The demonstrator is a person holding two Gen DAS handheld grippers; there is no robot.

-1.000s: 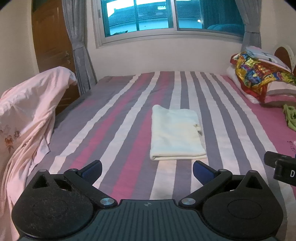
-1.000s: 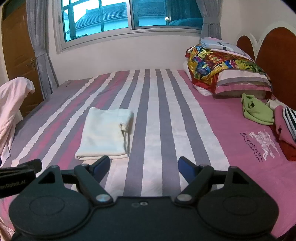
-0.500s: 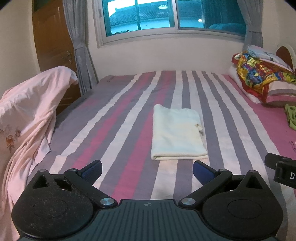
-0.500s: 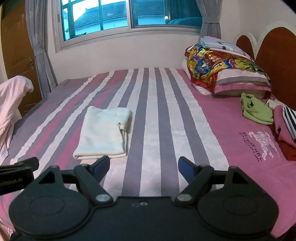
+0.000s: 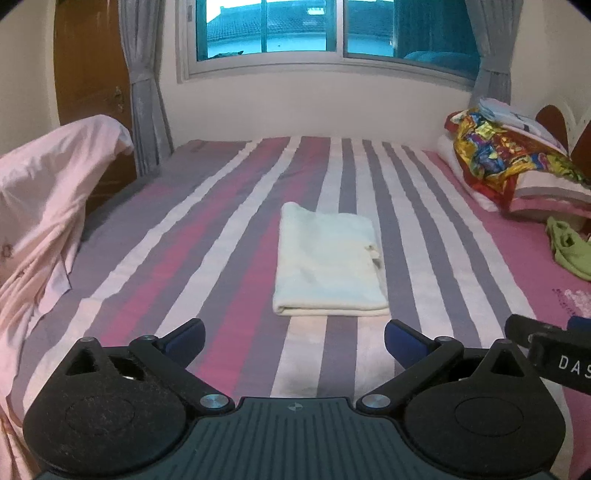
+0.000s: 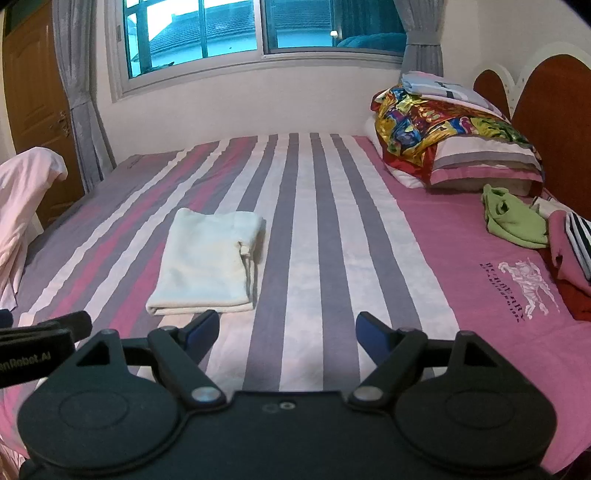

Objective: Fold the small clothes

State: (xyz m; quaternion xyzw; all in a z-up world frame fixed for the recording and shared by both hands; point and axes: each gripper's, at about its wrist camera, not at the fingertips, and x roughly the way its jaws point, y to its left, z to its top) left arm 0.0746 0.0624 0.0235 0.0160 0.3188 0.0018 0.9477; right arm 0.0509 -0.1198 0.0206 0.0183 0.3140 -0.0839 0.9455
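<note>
A folded cream-white garment [image 5: 328, 266] lies flat on the striped bed [image 5: 207, 258]; it also shows in the right wrist view [image 6: 210, 266]. My left gripper [image 5: 294, 339] is open and empty, held above the bed's near edge, short of the garment. My right gripper [image 6: 288, 328] is open and empty, just right of the garment's near edge and apart from it. A green garment [image 6: 513, 221] lies crumpled at the right by the pillows, with a pink and striped pile [image 6: 570, 247] beside it.
Pillows and a colourful blanket [image 6: 443, 133] are stacked at the headboard [image 6: 554, 122] on the right. A pink sheet [image 5: 40, 206] hangs over something at the bed's left side. A window [image 5: 332, 29] and wall close the far side.
Both grippers have drifted slightly back and to the left; the folded garment sits a bit farther from them. Both stay open. The garment has not moved.
</note>
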